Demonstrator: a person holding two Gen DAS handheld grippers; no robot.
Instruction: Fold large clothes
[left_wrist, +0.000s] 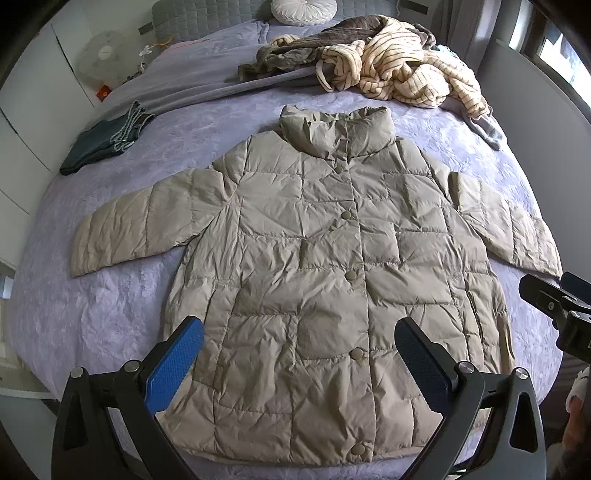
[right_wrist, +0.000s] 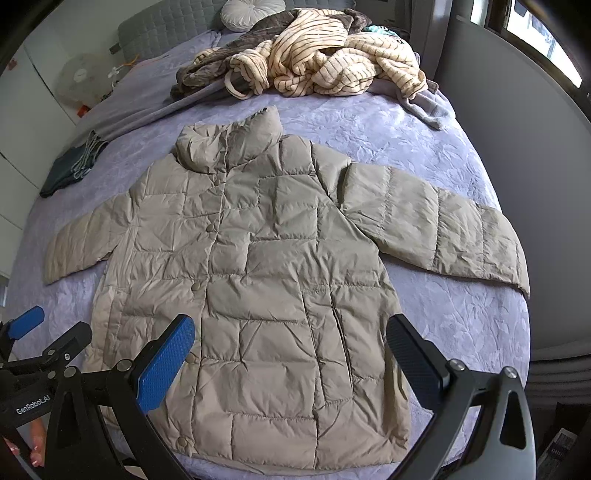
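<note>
On the lilac quilted bedspread (left_wrist: 122, 295), the beige quilted puffer jacket (left_wrist: 325, 280) lies flat, collar pointing away, sleeves outspread; left gripper (left_wrist: 299, 354) and right gripper (right_wrist: 291, 350) spread wide, empty.

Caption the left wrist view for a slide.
Open left gripper poised over a buttoned beige puffer jacket spread flat on a lavender bedspread.

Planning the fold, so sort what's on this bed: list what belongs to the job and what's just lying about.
Job:
puffer jacket, spread flat, snapped shut
left tongs, open
right tongs, open

Lying about:
striped robe
brown garment
folded jeans
round cushion
</note>
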